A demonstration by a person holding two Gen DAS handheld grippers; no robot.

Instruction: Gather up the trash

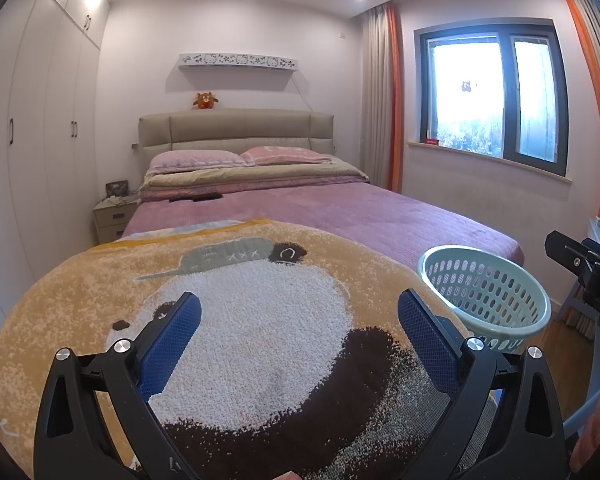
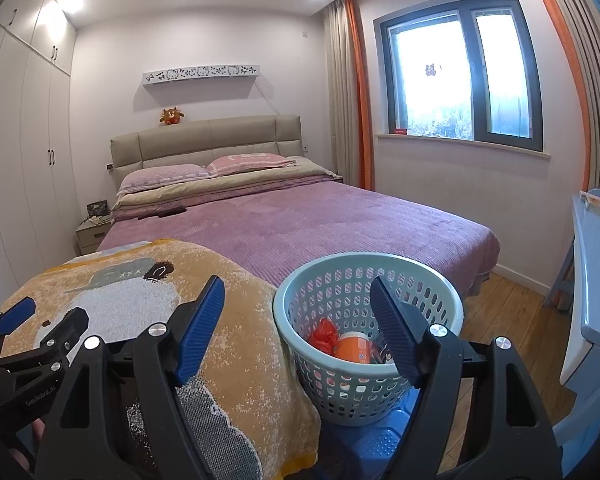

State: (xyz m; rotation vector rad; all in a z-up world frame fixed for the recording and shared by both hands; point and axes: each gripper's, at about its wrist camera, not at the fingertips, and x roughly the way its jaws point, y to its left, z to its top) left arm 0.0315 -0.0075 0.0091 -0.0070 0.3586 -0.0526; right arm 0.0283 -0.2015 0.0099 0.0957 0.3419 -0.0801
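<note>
A pale green perforated basket [image 2: 356,376] stands on a blue plastic stool [image 2: 374,446] by the bed's foot. Inside it lie a crumpled red wrapper [image 2: 323,336] and an orange-and-white cup [image 2: 352,347]. My right gripper [image 2: 298,312] hovers open over the basket's near rim, nothing between its blue pads. The same basket [image 1: 486,296] shows at the right of the left wrist view. My left gripper [image 1: 300,320] is open above a yellow cartoon blanket [image 1: 220,288], holding nothing. The left gripper also appears at the left edge of the right wrist view.
The yellow blanket lies on a bed with a purple cover [image 2: 320,220] and pillows [image 2: 204,168]. White wardrobes [image 1: 40,140] line the left wall, with a nightstand [image 1: 112,216] beside them. A blue desk [image 2: 596,280] stands right, over a wooden floor [image 2: 512,320].
</note>
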